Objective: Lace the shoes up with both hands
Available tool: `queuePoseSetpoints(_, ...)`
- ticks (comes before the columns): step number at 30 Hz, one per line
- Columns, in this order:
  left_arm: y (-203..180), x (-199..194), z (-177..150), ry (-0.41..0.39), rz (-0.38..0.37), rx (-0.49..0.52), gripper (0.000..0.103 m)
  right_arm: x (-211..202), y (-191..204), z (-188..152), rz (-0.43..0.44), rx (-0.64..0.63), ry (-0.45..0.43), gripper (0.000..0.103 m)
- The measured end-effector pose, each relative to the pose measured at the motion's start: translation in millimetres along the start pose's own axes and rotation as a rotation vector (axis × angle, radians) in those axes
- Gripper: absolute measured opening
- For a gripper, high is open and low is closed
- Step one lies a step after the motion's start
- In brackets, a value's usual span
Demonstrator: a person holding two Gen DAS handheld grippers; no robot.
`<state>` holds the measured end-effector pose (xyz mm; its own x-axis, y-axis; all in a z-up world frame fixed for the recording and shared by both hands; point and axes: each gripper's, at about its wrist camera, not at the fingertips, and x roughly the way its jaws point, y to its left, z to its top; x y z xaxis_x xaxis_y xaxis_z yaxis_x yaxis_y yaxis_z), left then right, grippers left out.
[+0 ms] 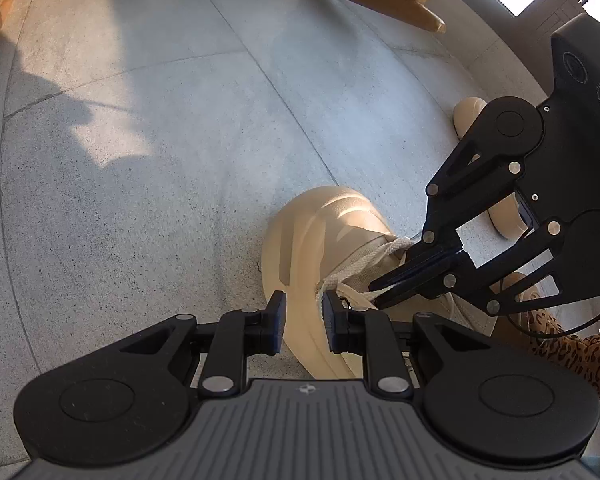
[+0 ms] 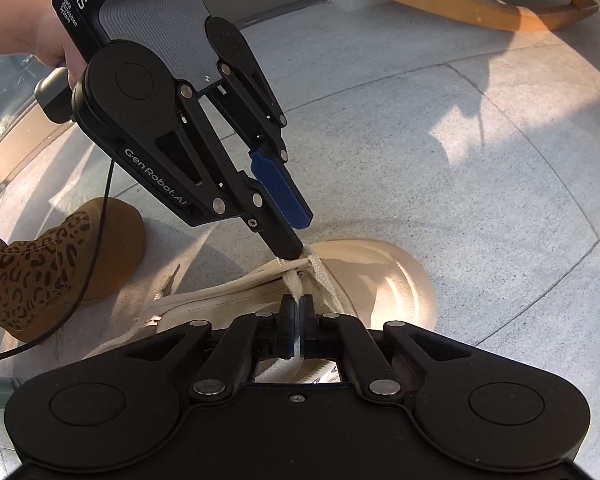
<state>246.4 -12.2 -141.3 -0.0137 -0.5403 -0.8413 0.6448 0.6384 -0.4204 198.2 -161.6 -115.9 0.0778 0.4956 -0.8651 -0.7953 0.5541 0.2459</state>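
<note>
A cream shoe with a thick sole stands on the floor, toe pointing away, and also shows in the right wrist view. Its white lace runs up from the eyelets into my right gripper, which is shut on it. From the left wrist view, the right gripper reaches in from the right with the lace pinched at its tip. My left gripper hovers over the shoe's left side, jaws slightly apart; a strand lies against the right finger only. Its tips touch the lace crossing.
A second cream shoe lies behind the right gripper. A person's foot in a leopard-print boot stands left of the shoe, with a black cable hanging by it. Wooden chair runners sit at the back on the grey tiled floor.
</note>
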Motion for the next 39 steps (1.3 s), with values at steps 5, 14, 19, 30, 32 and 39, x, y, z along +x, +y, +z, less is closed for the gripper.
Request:
queuePoseSetpoints(5,0,-3,0,-0.025,-0.004,-0.027,0.021,-17,0,-6,0.062,0.036,-0.04,0.001)
queuePoseSetpoints(14,7,-13,1,-0.039,0.028,-0.106,0.019,-31,-5,-8,0.199,0.143,-0.069,0.001)
queuePoseSetpoints(19,-1,-14,3,-0.032,-0.047,-0.092,0.019,-29,-10,-15,0.225,0.205,-0.059,0.001)
queuePoseSetpoints(30,-1,-13,1,-0.041,0.038,-0.104,0.021,-31,8,-18,0.247,0.13,0.003,0.006)
queuePoseSetpoints(32,0,-17,0,-0.048,0.065,-0.101,0.021,-40,-1,-20,0.205,0.162,-0.018,0.007)
queuePoseSetpoints(39,-8,-18,1,-0.028,0.047,-0.057,0.021,-53,-39,-23,0.042,0.326,-0.078,0.02)
